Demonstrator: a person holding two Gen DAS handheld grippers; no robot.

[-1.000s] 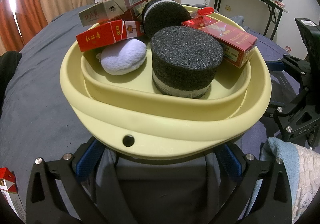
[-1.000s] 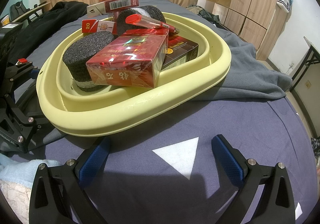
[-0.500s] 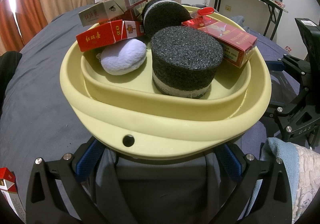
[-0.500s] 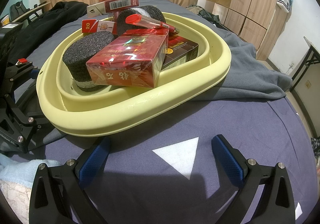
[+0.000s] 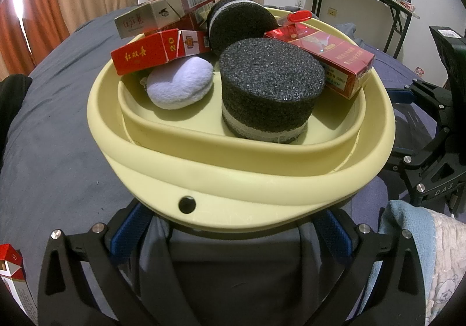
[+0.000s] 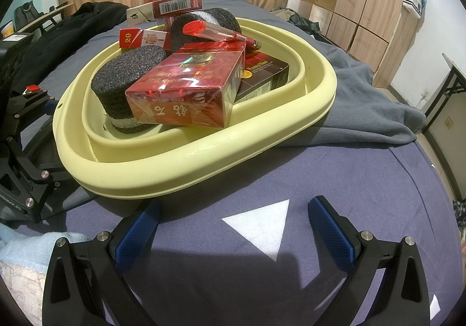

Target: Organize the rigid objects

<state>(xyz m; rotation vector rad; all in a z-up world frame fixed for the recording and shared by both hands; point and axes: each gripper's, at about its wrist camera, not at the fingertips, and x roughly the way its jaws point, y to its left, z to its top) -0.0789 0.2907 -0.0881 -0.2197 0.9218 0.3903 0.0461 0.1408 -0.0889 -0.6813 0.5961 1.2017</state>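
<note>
a: the yellow basin is sitting on the grey bedcover, piled high. the left gripper is lying with its jaws spread wide under the near rim, gripping nothing.

b: and the right gripper is hovering just short of the rim, jaws equally wide and empty. the risk is probably sitting in the stack itself.

a: yes, the glossy red pack is leaning on the foam cylinder, and the red-capped tube is balancing on top.

b: any nudge on the rim is likely tipping them out. a loose pack is lying outside, by the left gripper.
</note>
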